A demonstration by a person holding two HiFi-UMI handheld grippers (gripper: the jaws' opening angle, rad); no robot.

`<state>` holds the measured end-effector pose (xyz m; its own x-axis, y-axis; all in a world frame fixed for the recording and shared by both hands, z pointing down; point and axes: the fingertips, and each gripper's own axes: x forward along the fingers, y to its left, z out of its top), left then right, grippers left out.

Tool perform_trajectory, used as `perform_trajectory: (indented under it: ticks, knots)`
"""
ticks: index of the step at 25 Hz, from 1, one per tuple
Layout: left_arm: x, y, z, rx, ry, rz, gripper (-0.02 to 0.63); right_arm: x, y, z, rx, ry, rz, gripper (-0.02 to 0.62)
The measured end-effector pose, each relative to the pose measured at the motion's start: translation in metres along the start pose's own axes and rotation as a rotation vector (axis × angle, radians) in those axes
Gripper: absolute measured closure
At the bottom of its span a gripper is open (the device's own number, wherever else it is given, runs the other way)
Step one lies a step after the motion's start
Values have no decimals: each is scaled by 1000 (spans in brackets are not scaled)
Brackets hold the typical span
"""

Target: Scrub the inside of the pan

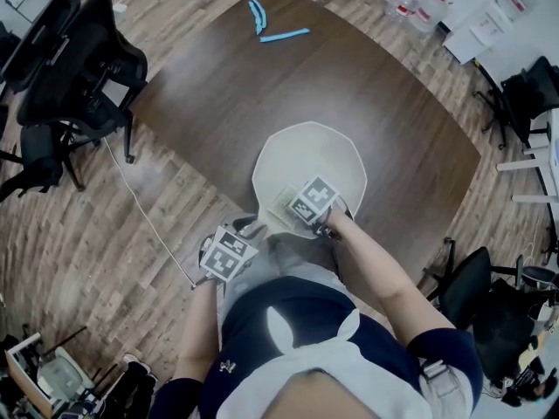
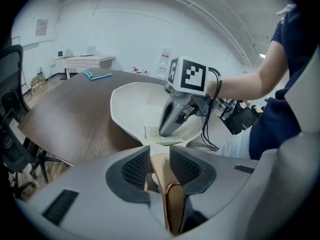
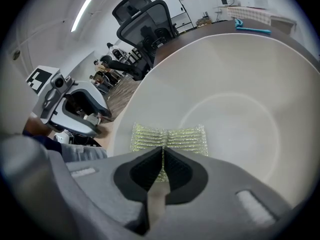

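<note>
Dark wood-grain desk (image 1: pixel 218 94) stood on a plank floor (image 1: pixel 113 243). A cream pan (image 1: pixel 310 147) sat at the desk's near edge. Two blue strips (image 1: pixel 284 35) lay close together near the far edge, well apart from the pan.

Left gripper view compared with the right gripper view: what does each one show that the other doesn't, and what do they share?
Only the left gripper view shows the pan's handle between its own jaws, plus the right tool seen from outside, with the person's forearm behind it. Only the right gripper view shows the left tool, the black office chairs, and its own jaws pinched shut on the scrub pad. Both show the white pan, that pad lying inside it, and the brown table.
</note>
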<state>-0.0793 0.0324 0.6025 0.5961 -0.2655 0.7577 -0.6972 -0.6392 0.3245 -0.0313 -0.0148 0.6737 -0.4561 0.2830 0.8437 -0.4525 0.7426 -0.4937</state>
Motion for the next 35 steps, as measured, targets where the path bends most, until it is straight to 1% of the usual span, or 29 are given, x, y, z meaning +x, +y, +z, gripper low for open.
perform_trajectory:
  ticks: [3,7,10,14,19,23,28,31,35]
  knots:
    - [2,-6,-4,28,25,-23,443,1,0,2,4,5,-2,586]
    - [9,-11,-14,55,65,-30,396,3,0,3,5,5,-5,586]
    - [16,-12,-24,51,77,-28,396,3,-1,5,10,-4,-10,586]
    - [14,-13,-23,12,55,-38,396,3,-2,6,25,-12,-9,586]
    - [13,-13,-24,27,61,-49,396,6,-3,10,49,-30,1,586]
    - [14,-12,-24,37,72,-50,394,7,-5,17,66,-56,-9,586]
    - [15,-11,-23,15,64,-47,396,9,-9,24,94,-86,-21,586]
    - [14,-8,-22,-6,57,-48,396,10,-9,27,110,-95,-12,586]
    - [13,-8,-23,-10,66,-51,396,11,-11,30,140,-121,6,586]
